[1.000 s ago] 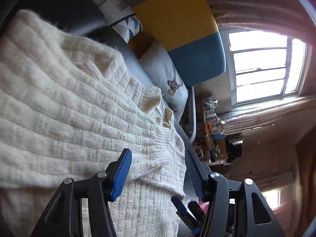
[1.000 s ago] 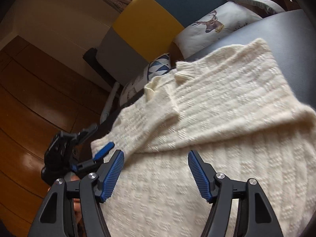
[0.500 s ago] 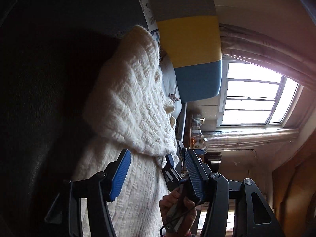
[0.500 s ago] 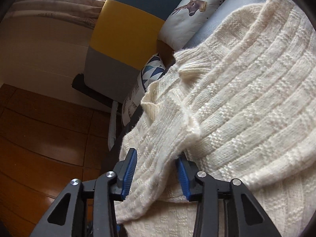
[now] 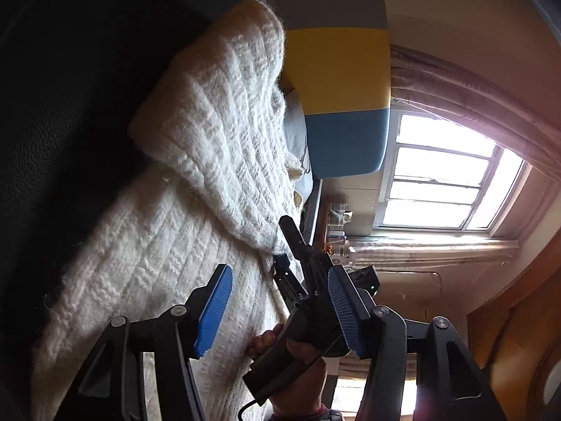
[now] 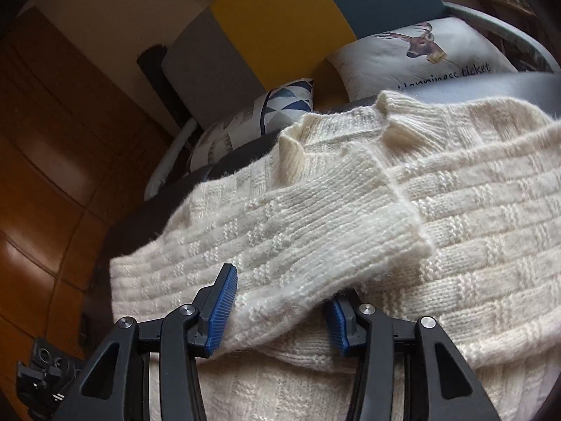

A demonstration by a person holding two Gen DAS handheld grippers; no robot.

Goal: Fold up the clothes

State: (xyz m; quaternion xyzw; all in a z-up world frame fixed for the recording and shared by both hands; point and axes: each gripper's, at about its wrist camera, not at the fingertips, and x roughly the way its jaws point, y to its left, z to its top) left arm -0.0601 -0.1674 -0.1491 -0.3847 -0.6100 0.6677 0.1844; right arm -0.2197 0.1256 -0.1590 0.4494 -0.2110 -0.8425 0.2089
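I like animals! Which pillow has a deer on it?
The pale grey pillow on the right, against the blue and yellow headboard, shows a deer's head above some writing. The other pillow, to its left, only has blue triangles.

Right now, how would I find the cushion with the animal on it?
Start at the big yellow, blue and grey backrest behind the cream knitted sweater. Two cushions lean against it. Yours is the pale deer cushion with printed writing, not its neighbour, the triangle cushion patterned in blue.
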